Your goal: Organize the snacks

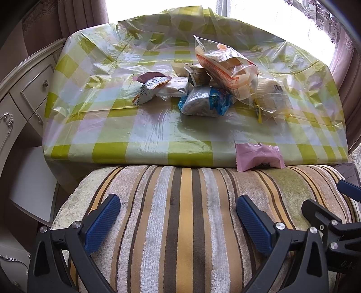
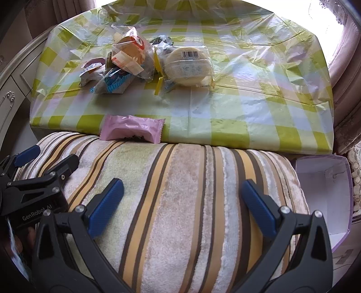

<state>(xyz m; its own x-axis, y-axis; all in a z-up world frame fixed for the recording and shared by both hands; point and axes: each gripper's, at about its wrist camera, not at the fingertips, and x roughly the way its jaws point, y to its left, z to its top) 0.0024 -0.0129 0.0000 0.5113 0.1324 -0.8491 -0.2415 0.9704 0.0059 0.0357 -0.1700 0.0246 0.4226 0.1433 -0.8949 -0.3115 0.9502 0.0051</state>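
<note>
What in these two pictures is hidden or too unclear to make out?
- Pile's bottom packets, left wrist view: covered by the clear bread bag.
- Print on the pink packet, both views: too small to read.
- White box, right wrist view: cut off by the picture edge and the striped cushion.
- Outside the window: washed out by glare.

Gaping left tongs [image 1: 178, 211] over striped cushion [image 1: 180, 225], snack pile [image 1: 203, 88] beyond

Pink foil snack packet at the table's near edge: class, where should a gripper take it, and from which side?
Grip the pink foil snack packet across its puffed middle, from above with the right gripper; it lies flat, its crimped ends pointing sideways.
</note>
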